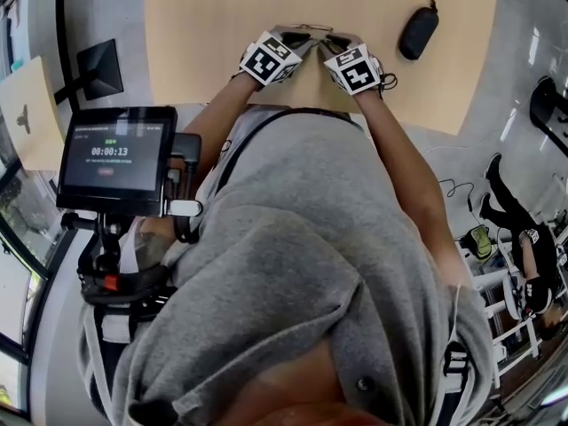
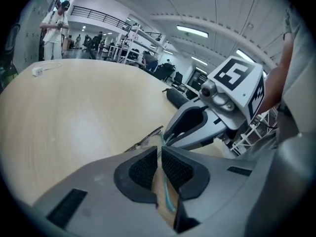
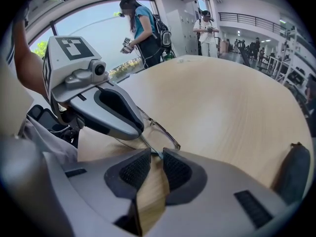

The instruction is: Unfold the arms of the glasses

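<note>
The glasses [image 1: 312, 30] are lying crosswise between the two grippers at the middle of the table [image 1: 204, 34], with their long axis running left to right. Whether they are touching the wood I cannot tell. The left gripper [image 2: 160, 154] is pinching a thin arm between nearly closed jaws. The right gripper [image 3: 157, 156], facing it, is nipping the frame's other end just as narrowly. Both are equally near, so the opening looks to be an outward swing. A black case [image 1: 418, 32] is lying apart to the right.
</note>
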{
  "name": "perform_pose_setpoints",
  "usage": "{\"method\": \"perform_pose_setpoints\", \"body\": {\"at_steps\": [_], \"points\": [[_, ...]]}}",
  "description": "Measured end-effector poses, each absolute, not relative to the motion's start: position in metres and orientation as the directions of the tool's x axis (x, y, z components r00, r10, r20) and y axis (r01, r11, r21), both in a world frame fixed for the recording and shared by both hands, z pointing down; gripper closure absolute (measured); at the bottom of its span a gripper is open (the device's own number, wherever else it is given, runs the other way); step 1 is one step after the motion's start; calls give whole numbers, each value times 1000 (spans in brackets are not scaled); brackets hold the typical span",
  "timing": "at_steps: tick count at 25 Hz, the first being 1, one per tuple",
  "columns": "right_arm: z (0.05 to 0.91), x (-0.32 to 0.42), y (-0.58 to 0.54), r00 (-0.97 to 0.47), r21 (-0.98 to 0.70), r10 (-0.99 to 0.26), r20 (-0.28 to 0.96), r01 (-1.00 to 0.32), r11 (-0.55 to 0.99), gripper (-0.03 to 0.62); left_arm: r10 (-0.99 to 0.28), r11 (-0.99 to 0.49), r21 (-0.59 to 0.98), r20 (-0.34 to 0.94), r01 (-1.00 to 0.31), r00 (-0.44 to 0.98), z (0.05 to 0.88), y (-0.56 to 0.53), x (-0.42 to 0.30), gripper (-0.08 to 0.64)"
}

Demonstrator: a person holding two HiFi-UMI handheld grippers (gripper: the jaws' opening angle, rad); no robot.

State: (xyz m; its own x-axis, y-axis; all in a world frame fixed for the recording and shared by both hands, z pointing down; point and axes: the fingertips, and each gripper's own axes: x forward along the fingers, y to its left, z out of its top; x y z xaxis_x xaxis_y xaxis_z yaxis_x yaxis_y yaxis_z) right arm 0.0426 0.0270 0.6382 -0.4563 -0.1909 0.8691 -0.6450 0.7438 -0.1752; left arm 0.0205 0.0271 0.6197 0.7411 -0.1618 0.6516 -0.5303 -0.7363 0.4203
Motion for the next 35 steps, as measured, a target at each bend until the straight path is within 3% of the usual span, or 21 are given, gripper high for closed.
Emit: {"method": "perform_pose_setpoints", "body": {"at_steps": [9, 14, 25, 29, 35], "points": [[639, 44, 29, -453, -170, -176, 874, -624, 763, 511, -175, -805, 343, 642, -484, 746, 605, 13, 29, 552], [638, 34, 31, -454, -170, -175, 874, -621, 765, 511, -74, -841, 310, 745, -444, 662, 637, 19, 23, 552], [646, 44, 31, -446, -191, -142, 884, -620, 761, 509, 18, -828, 364, 777, -427, 629, 642, 29, 7, 552], [623, 35, 23, -521, -217, -175, 836, -605, 766, 509, 12, -804, 399, 752, -441, 659, 641, 29, 4, 552], [628, -1, 40, -609, -330, -45, 792, -489, 807, 508, 7, -784, 425, 735, -453, 678, 641, 28, 6, 552]]}}
